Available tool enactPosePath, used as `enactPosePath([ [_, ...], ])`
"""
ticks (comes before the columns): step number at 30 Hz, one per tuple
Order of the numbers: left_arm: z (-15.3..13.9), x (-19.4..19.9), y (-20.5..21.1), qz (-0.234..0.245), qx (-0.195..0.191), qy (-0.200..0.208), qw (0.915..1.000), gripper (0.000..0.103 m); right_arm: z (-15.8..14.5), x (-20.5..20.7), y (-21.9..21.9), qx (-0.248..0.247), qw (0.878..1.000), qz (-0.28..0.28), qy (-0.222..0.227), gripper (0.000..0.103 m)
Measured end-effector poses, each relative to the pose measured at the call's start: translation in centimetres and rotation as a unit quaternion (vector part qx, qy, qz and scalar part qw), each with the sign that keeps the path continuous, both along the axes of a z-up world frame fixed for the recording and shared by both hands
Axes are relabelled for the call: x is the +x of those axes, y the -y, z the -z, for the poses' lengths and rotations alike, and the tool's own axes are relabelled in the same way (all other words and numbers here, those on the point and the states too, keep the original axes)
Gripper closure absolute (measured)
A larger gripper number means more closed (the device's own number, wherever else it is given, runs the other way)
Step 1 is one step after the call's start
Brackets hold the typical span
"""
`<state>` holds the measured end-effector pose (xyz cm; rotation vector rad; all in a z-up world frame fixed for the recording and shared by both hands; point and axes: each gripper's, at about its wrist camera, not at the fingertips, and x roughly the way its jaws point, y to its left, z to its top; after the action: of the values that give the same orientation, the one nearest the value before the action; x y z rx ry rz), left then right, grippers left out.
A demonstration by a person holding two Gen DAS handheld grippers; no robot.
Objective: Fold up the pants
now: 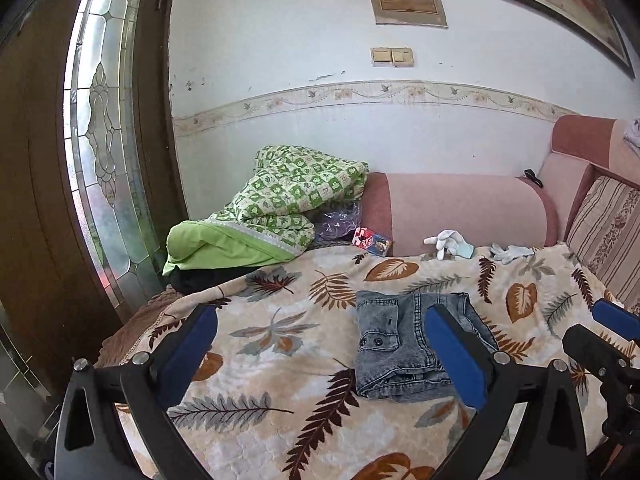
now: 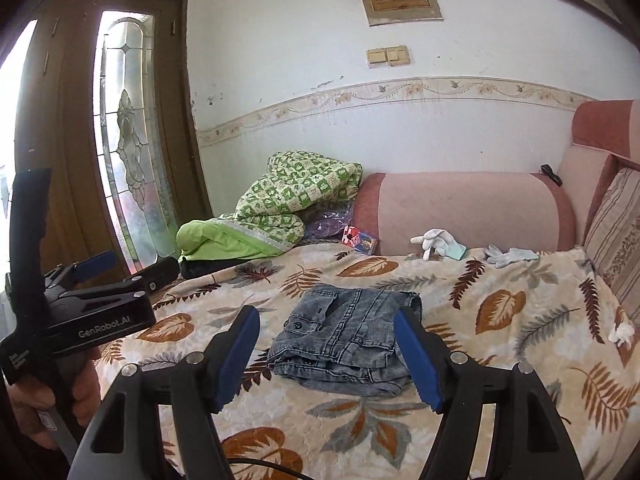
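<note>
Grey denim pants (image 1: 400, 344) (image 2: 344, 340) lie folded into a compact bundle on the leaf-patterned blanket (image 1: 280, 320) (image 2: 500, 320). My left gripper (image 1: 320, 346) hangs above the blanket, back from the bundle, jaws wide open and holding nothing. Its right finger (image 1: 452, 352) overlaps the bundle in the picture. My right gripper (image 2: 328, 354) also hovers short of the pants, open, with nothing gripped. Each gripper shows in the other's view: the right gripper (image 1: 604, 332) at the right edge, the left gripper (image 2: 128, 268) at the left, held by a hand (image 2: 60, 400).
A green patterned quilt (image 1: 280, 208) is heaped at the back left beside a pink bolster (image 1: 460, 208). White gloves (image 1: 448, 242) and a small colourful box (image 1: 370, 240) lie at the blanket's far edge. A striped cushion (image 1: 608, 236) stands right, a wooden glazed door (image 1: 100, 140) left.
</note>
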<state>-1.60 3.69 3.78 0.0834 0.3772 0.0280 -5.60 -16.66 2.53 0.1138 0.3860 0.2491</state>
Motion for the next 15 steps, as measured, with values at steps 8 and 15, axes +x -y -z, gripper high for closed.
enactPosePath([
  [8, -0.1, -1.2, -2.6, -0.022, -0.008, 0.011, 0.9997, 0.0, -0.3, -0.7, -2.8, -0.016, 1.0, 0.0, 0.005, 0.03],
  [15, 0.4, -1.9, -4.3, -0.03, -0.004, 0.003, 0.9995, 0.0, 0.0, -0.9, -4.8, -0.038, 0.999, -0.004, -0.012, 0.03],
])
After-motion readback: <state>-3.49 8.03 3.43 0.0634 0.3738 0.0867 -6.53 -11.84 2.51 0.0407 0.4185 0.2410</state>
